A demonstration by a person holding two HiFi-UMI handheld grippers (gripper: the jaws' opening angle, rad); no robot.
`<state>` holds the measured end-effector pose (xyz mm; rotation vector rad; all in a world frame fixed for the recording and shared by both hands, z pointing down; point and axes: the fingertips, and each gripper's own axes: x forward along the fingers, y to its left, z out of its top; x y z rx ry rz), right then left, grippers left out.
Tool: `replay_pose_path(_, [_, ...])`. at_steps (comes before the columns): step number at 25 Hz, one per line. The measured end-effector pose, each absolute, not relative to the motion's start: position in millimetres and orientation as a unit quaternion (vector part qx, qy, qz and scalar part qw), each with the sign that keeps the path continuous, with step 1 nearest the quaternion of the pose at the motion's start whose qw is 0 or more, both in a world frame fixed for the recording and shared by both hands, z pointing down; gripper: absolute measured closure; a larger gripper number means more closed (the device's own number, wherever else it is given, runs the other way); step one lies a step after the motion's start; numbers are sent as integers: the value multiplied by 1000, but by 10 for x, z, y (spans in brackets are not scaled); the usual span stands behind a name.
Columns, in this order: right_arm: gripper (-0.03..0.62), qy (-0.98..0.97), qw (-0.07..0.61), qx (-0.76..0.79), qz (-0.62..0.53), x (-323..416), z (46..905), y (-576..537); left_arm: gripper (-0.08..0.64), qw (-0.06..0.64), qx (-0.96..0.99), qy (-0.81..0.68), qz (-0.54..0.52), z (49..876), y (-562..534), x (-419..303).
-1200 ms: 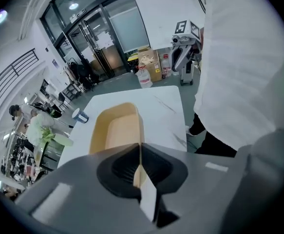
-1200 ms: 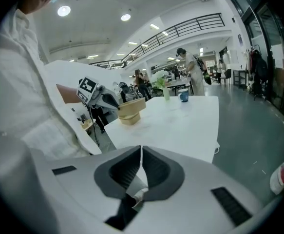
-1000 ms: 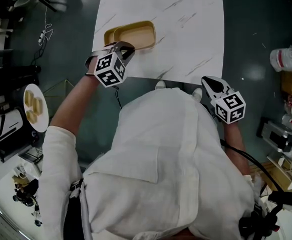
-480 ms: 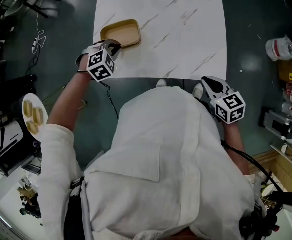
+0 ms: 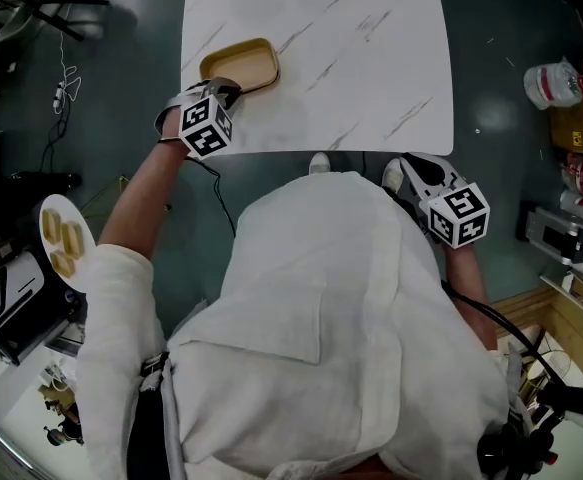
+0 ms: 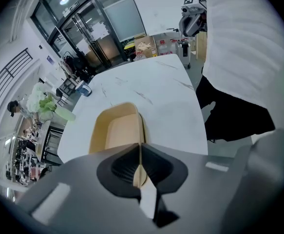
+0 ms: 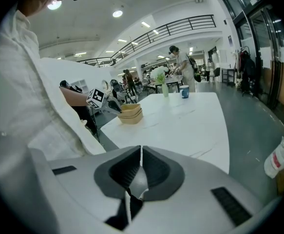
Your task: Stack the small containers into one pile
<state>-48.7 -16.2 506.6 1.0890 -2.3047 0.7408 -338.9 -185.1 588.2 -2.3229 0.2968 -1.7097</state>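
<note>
A tan container pile (image 5: 241, 65) rests near the front left corner of the white marble table (image 5: 371, 58). My left gripper (image 5: 227, 89) reaches it from the near side and is shut on the rim of the top tan container (image 6: 116, 130), with a strip of tan edge pinched between the pads. In the right gripper view the pile (image 7: 130, 113) shows two stacked layers, and the left gripper (image 7: 110, 104) touches it. My right gripper (image 5: 418, 171) hangs off the table's front right edge, beside the person's body. It is shut (image 7: 141, 150) with nothing in it.
A blue cup (image 7: 183, 91) and a vase with greenery (image 7: 164, 84) stand at the table's far end. A white plastic bag (image 5: 553, 85) lies on the floor at the right. A plate of food (image 5: 63, 236) sits at the left. People stand in the background.
A second ago the tan containers looked offset side by side. Now they form one pile nearer the table's left edge, and the left gripper has shifted left with it. The right gripper has barely moved.
</note>
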Motion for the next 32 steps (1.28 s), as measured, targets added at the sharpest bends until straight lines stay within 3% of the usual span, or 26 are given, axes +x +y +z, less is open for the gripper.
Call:
replay_pose_path(20, [584, -837, 246, 400, 280, -537, 5116, -23, 505, 52, -807, 89, -581, 6123, -1799, -3426])
replay_pose_path(32, [584, -850, 234, 387, 271, -158, 5106, -58, 494, -15, -852, 173, -493, 5621, -1663, -3063])
